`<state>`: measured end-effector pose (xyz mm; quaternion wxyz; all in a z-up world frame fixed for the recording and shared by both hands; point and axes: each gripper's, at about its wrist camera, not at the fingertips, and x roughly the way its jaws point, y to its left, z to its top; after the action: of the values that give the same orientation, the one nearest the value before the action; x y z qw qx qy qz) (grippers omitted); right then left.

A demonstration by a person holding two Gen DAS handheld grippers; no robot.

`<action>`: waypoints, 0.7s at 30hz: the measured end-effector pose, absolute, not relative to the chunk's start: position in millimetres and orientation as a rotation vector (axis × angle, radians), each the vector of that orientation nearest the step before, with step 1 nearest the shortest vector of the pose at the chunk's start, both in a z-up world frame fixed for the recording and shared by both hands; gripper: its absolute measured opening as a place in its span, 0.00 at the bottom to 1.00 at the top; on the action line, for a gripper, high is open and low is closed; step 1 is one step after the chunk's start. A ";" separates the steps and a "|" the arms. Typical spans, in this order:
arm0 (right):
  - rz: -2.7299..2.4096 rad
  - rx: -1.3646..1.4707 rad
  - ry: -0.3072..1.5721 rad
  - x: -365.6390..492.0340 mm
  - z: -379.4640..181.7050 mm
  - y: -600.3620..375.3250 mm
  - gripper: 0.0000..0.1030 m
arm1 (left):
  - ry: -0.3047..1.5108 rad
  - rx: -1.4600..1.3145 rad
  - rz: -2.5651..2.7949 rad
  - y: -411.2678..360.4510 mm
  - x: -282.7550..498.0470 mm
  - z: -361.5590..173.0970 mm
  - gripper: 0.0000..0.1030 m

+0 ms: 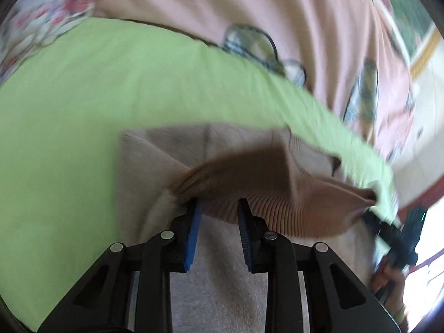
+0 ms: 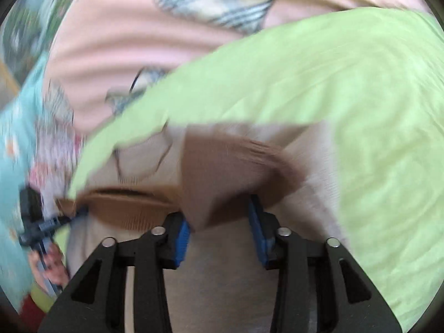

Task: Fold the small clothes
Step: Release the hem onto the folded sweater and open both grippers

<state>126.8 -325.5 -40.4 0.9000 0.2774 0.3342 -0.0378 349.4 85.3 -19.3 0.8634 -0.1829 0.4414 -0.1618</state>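
Green sheet, one beige garment

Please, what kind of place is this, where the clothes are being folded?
Probably a bedroom at home, though both views are blurred. A green sheet lies over a pink patterned bedspread, and the beige ribbed garment is spread on top, as on a bed.

The beige garment is ribbed knit cloth, matt, with a fleecy pale inner face. The green sheet is smooth matt cloth. The left tool is matt black plastic with ridged blue pads and shiny metal pins.
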 end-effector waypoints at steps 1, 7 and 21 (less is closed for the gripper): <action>-0.099 0.590 0.675 119.8 -38.7 -328.7 0.43 | 0.913 -0.407 -0.327 89.5 346.3 -19.9 0.27; -0.107 0.624 0.662 89.4 -24.3 -319.3 0.54 | 0.895 -0.446 -0.271 107.6 315.6 -22.0 0.33; 0.016 0.658 0.656 0.9 -10.6 -229.5 0.60 | 0.912 -0.461 -0.381 86.1 161.9 -22.0 0.50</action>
<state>0.9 -229.5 -10.6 0.8940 0.3173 0.3163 0.0076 161.9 86.1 -22.0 0.8549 -0.2194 0.4339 -0.1812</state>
